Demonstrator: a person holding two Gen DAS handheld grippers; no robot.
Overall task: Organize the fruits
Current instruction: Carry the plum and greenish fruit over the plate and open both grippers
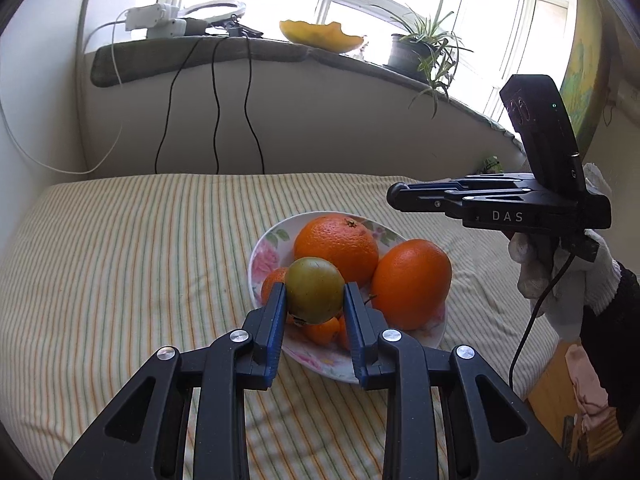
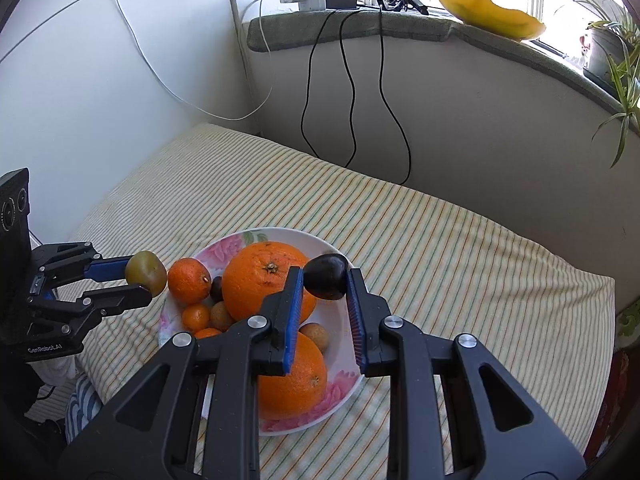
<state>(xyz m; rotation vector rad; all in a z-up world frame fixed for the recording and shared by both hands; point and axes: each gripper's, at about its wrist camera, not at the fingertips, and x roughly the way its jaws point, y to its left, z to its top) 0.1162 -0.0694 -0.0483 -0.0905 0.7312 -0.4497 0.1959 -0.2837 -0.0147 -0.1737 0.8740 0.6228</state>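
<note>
Holding one small fruit in each gripper, both up above the flowered plate on the striped cloth.

Could go wrong: dropping a fruit. Round and smooth, so easy to slip out of the blue pads if squeezed too softly. Squeezed too hard, could get squashed. Dropped from up here, could hit the big orange, bounce, and roll off the plate, maybe off the cloth too. Plate already full: two big oranges, a mandarin and a few tiny orange and brown fruits. Hard to find a free spot. Pushing one more in could knock the others out.

Left gripper: about half closed, pinching a green-yellow plum near the finger tips, just above the near edge of the plate.

Right gripper: about half closed too, pinching a dark purple plum right at the finger tips. Only a small grip there, so this one looks the easiest to lose. Hanging over the far side of the plate, beside the big orange.
</note>
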